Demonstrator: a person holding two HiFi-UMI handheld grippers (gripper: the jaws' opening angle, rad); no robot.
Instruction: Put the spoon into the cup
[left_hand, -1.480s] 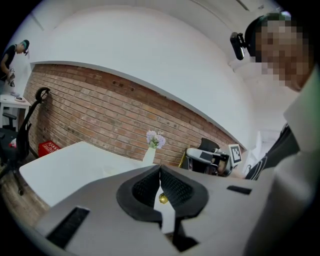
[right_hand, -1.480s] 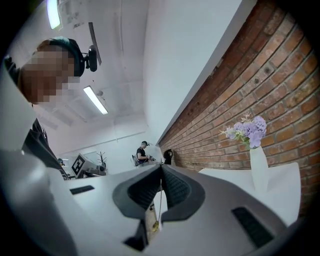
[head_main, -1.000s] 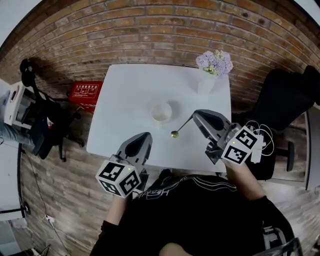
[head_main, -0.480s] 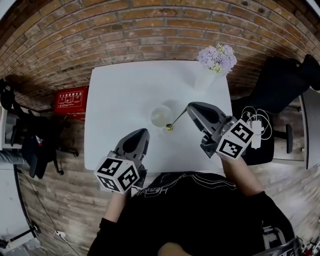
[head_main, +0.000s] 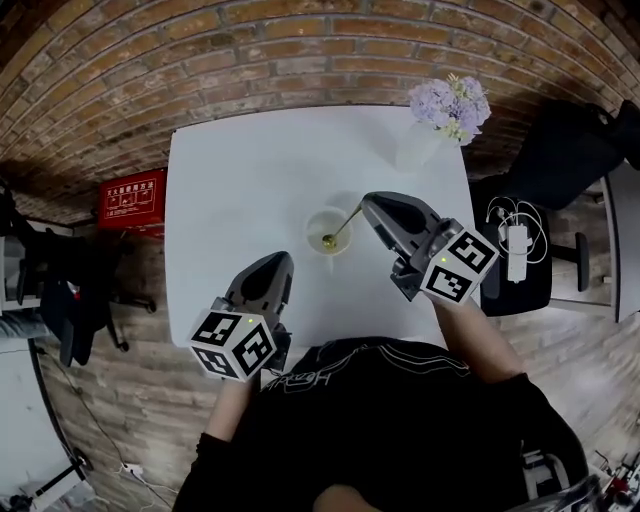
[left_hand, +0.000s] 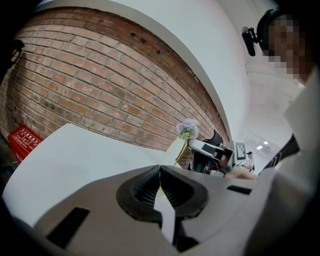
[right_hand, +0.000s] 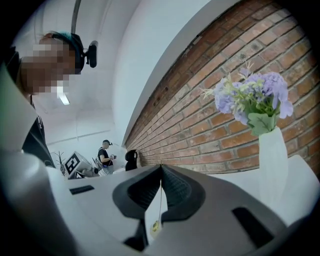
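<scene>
A white cup (head_main: 312, 225) stands near the middle of the white table (head_main: 230, 190). My right gripper (head_main: 364, 200) is just right of it, shut on the handle of a thin gold spoon (head_main: 342, 225). The spoon slants down to the left, and its bowl lies inside the cup's outline. In the right gripper view the spoon (right_hand: 160, 200) hangs between the closed jaws of that gripper (right_hand: 161, 166). My left gripper (head_main: 282, 256) hovers near the table's front edge, left of the cup, jaws together with nothing in them (left_hand: 160, 167). The cup is hidden in both gripper views.
A white vase of purple flowers (head_main: 425, 140) stands at the table's far right corner, also in the right gripper view (right_hand: 272, 155). A brick wall runs behind the table. A red box (head_main: 133, 190) lies on the floor at left, a black chair (head_main: 560, 150) at right.
The right gripper carried the spoon left and down: its bowl went from beside the cup's near right side to inside the cup's outline. The left gripper sank a little towards the table.
</scene>
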